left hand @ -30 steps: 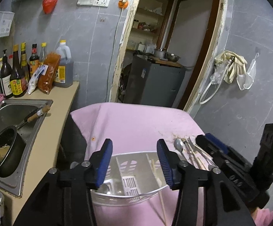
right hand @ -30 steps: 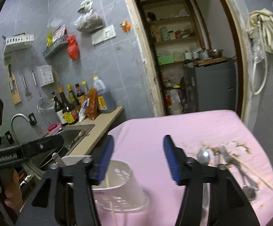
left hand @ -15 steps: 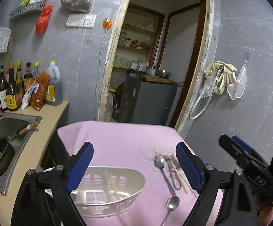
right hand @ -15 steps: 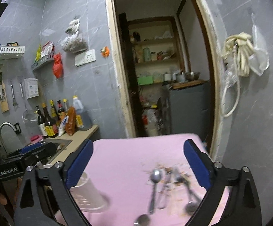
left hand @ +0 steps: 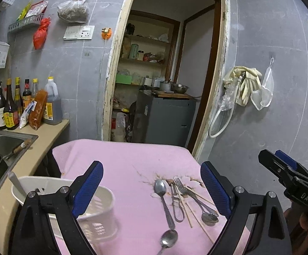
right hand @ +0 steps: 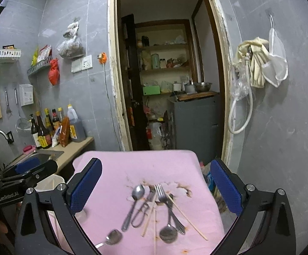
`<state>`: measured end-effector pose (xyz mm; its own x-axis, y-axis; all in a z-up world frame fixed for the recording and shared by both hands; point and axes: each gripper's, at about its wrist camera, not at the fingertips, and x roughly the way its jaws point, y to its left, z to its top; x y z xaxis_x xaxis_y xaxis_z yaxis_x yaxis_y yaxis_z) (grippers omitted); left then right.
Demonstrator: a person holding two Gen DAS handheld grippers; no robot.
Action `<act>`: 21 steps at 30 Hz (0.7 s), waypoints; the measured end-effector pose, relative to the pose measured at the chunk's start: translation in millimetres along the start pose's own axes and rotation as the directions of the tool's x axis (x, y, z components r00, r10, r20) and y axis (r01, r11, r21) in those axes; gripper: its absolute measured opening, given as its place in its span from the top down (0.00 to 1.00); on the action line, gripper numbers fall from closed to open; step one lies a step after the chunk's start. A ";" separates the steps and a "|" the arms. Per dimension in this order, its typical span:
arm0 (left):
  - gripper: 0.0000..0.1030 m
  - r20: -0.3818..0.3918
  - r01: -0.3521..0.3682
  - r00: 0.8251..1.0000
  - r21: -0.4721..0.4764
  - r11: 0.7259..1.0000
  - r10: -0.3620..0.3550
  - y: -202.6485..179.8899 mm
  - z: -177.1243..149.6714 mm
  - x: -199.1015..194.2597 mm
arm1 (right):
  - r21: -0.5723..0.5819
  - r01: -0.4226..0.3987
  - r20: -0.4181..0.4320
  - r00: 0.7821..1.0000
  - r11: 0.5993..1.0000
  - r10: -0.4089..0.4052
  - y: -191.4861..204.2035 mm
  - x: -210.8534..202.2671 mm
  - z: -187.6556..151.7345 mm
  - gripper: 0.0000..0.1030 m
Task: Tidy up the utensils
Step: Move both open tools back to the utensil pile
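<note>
Right wrist view: steel utensils [right hand: 154,210] lie scattered, crossing on pink cloth [right hand: 115,165].

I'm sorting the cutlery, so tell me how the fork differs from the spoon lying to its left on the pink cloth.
The fork ends in tines, while the spoon ends in a rounded bowl. The fork lies in the tangle with chopsticks and other cutlery; the spoon lies at that pile's left edge. Both are silver metal, heads pointing away from the cameras, and ungripped.

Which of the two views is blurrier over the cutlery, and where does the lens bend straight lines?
Right wrist view: the spoon and fork look smeared. Left wrist view: the same spoon is crisp, though the basket is soft. Both views bow the door frame and darken toward the corners.
</note>
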<state>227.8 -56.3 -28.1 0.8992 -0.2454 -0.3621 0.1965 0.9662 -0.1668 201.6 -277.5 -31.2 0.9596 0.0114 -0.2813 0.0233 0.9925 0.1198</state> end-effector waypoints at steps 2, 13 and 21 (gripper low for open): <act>0.10 -0.014 -0.010 1.000 0.005 1.000 0.010 -9.0 -6.2 3.2 | 0.000 -0.005 -0.022 1.000 1.000 0.005 -11.1 4.7 -4.8 0.03; 0.10 -0.134 -0.045 0.990 0.020 0.999 0.047 -40.2 -50.5 29.1 | 0.012 -0.051 -0.196 0.979 0.999 0.053 -60.2 41.4 -50.0 0.03; 0.10 -0.298 -0.025 0.953 0.074 0.997 0.046 -48.9 -82.5 58.9 | 0.068 -0.091 -0.384 0.917 0.994 0.110 -77.6 81.4 -88.7 0.05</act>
<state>239.0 -124.5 -116.9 0.7498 -0.2133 -0.6264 0.2026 0.9752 -0.0896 253.0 -342.8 -147.8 0.7747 0.1664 -0.6100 -0.0447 0.9767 0.2097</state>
